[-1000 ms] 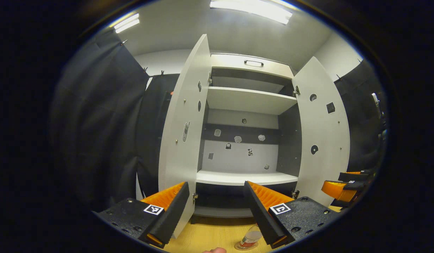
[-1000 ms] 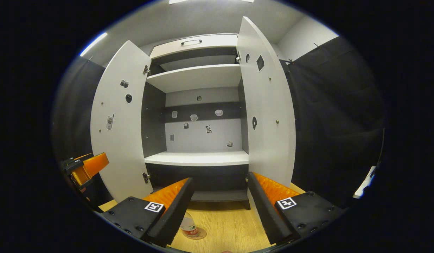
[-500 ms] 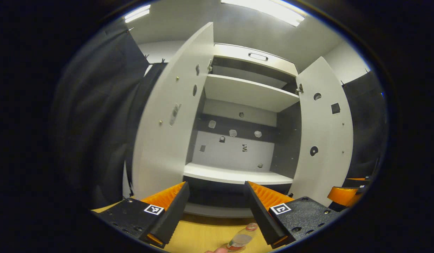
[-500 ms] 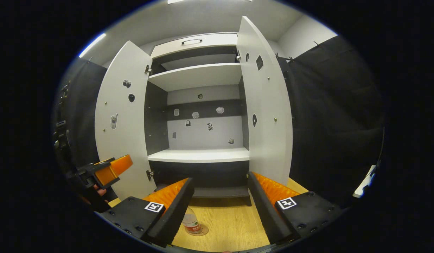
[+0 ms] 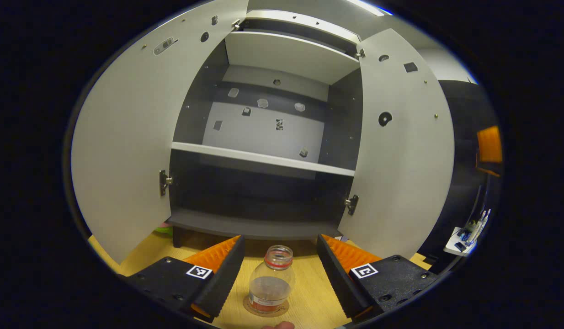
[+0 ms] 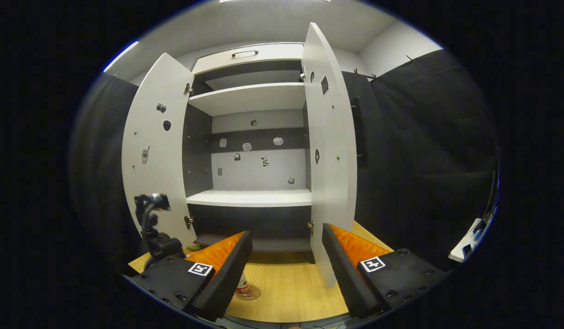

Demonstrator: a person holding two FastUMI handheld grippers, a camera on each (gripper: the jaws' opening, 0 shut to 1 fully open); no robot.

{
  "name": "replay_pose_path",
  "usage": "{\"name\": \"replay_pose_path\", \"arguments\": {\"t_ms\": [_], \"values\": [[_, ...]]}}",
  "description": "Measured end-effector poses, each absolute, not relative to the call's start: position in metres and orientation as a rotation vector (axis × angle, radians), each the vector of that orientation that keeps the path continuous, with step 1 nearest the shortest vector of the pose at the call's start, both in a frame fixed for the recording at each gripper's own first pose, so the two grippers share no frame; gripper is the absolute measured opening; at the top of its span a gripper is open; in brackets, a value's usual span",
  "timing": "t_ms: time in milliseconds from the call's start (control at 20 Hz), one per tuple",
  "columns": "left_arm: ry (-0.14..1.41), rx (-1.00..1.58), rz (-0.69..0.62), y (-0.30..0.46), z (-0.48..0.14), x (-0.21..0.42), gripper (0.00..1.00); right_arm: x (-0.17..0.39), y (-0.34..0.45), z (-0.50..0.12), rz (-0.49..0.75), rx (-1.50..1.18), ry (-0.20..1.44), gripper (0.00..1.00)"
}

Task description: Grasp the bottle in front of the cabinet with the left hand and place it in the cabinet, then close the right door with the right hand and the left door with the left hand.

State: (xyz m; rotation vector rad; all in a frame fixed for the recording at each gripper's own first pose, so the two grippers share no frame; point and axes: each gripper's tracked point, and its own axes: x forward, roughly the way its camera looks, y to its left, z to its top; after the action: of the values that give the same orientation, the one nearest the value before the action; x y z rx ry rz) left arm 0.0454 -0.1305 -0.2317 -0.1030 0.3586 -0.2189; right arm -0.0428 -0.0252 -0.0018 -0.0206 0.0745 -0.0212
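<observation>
My left gripper [image 5: 278, 274]: fingers spread wide, nothing between the pads touching. The bottle [image 5: 270, 286] stands upright in the gap between them, closer to the 6 o'clock edge, apart from both fingers. Clear body, cap off or clear at the neck, I cannot tell which; red ring under the mouth, red label band low down. It sits on a round coaster [image 5: 266, 309] on the wooden floor [image 5: 305, 297].

Beyond the fingertips, at 12 o'clock: the cabinet [image 5: 263, 137], both doors swung open. Left door [image 5: 126, 137] at 9 to 10 o'clock, right door [image 5: 401, 151] at 2 to 3 o'clock. Middle shelf [image 5: 259, 157] bare on top; dark bay below it. Small stickers on the back panel.

My right gripper [image 6: 286, 269]: fingers likewise held wide apart, gripping nothing. In the right gripper view the bottle [image 6: 242, 287] shows at 7 o'clock, partly behind my left-hand finger, just in front of the cabinet [image 6: 250, 151] base. Right door [image 6: 330, 155] stands edge-on at 1 o'clock, its lower corner between my fingertips but farther off. Left door [image 6: 156, 155] at 10 o'clock. A dark camera mount [image 6: 151, 219] rises at 8 o'clock.
</observation>
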Motion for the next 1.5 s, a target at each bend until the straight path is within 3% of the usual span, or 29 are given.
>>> {"name": "replay_pose_path", "arguments": {"t_ms": [50, 150, 200, 550, 650, 700, 1100, 1300, 1500], "values": [[0.372, -0.106, -0.209, -0.129, -0.248, 0.042, 0.95, -0.044, -0.026, -0.002, -0.020, -0.025, 0.081, 0.94], [0.386, -0.103, -0.199, -0.127, -0.276, 0.036, 0.95, -0.045, -0.023, -0.005, -0.010, -0.019, 0.098, 0.94], [0.396, -0.095, -0.201, -0.127, -0.290, 0.031, 0.95, -0.045, -0.021, -0.006, -0.003, -0.014, 0.104, 1.00], [0.457, -0.070, -0.218, -0.131, -0.343, 0.012, 0.95, -0.043, -0.020, -0.010, 0.018, -0.019, 0.120, 1.00], [0.481, -0.077, -0.224, -0.130, -0.343, 0.012, 0.86, -0.041, -0.021, -0.011, 0.017, -0.013, 0.121, 1.00], [0.517, -0.114, -0.273, -0.140, -0.340, 0.008, 0.74, -0.040, -0.022, -0.011, 0.012, -0.009, 0.119, 1.00], [0.358, -0.172, -0.329, -0.121, -0.168, 0.029, 0.71, -0.031, -0.030, -0.025, -0.013, -0.034, 0.099, 1.00], [0.239, -0.188, -0.309, -0.098, -0.068, 0.061, 0.71, -0.031, -0.028, -0.034, -0.012, 0.000, 0.092, 1.00], [0.220, -0.217, -0.290, -0.091, -0.005, 0.110, 0.71, -0.035, -0.042, -0.045, -0.038, 0.021, 0.103, 1.00]]}}
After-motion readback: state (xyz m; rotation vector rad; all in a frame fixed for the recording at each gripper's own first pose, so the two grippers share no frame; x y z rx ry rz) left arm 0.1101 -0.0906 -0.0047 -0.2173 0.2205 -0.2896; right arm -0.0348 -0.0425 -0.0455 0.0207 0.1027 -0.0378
